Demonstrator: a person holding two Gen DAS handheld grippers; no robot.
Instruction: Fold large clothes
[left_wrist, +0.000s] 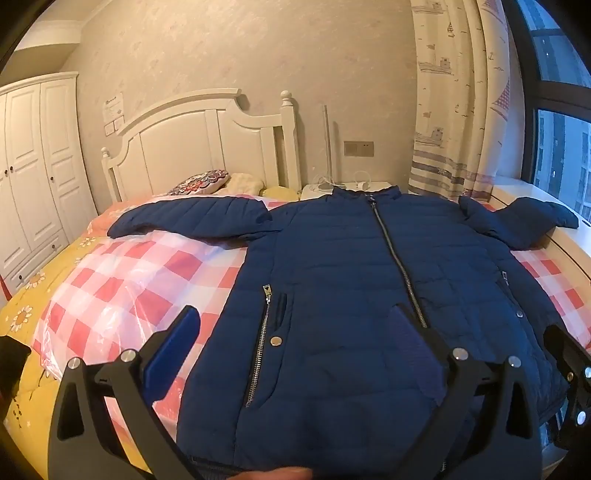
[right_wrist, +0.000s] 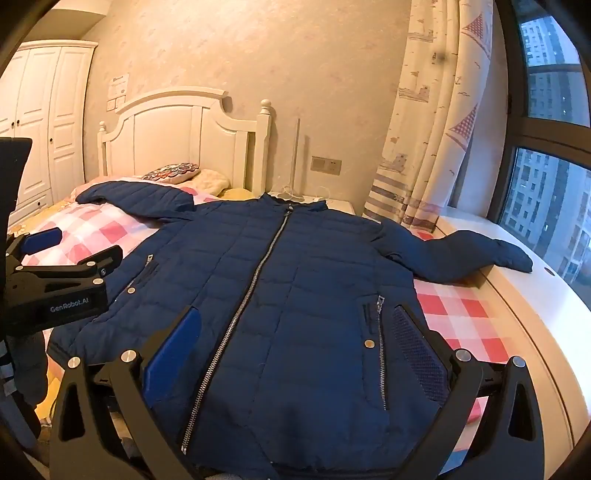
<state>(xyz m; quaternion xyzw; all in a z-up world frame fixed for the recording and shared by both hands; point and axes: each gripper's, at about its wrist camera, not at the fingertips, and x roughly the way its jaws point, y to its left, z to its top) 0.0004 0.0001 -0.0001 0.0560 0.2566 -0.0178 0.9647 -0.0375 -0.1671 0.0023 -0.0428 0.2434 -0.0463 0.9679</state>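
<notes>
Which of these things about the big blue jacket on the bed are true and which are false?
1. The jacket lies flat on the bed with its front zipper closed. True.
2. Both sleeves are folded across the chest. False: the sleeves are spread out to the sides, one sleeve reaching onto the white window ledge.
3. The left hand-held gripper is open and holds nothing. True.
4. The right hand-held gripper is squeezing the collar. False: it is open, hovering near the jacket's bottom edge, far from the collar.
5. The cloth under the jacket is plain green. False: it is a checked cloth in red, pink and white.
</notes>
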